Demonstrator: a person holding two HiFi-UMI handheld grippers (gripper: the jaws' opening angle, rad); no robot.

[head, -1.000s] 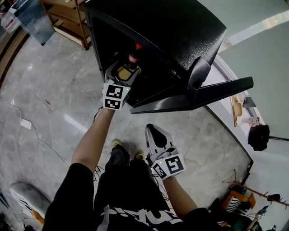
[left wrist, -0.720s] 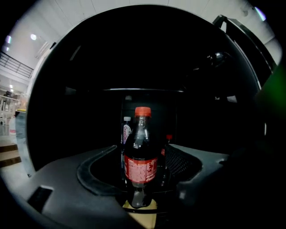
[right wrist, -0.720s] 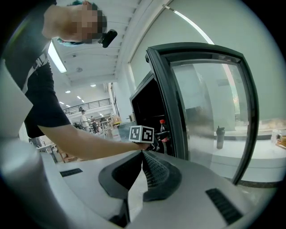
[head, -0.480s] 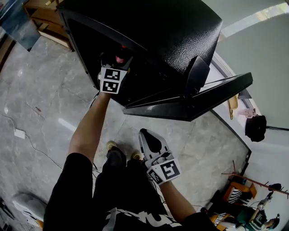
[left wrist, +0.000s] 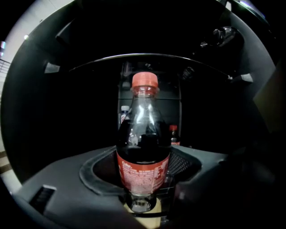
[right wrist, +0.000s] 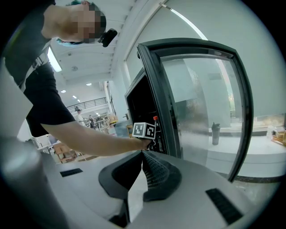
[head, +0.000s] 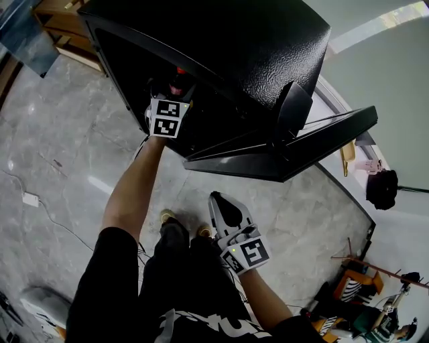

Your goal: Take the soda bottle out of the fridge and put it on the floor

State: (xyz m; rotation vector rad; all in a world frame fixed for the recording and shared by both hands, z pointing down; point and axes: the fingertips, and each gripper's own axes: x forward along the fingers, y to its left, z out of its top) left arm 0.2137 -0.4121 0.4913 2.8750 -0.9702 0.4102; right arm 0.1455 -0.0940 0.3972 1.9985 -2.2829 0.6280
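The soda bottle stands inside the fridge, the left tongs closed on its label and the right tongs shut and empty; lifting it out and setting it on the floor remain.

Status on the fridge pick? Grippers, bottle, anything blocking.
Left gripper shut on soda bottle, upright inside the fridge. Right gripper shut, empty, outside. Door open; exit looks clear, red-capped bottle behind.

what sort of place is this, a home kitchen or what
Probably an open workshop or lab hall, not a home: a glass-door drinks fridge on a grey tiled floor, wooden shelving beyond it, and a high ceiling with strip lights in the right gripper view.
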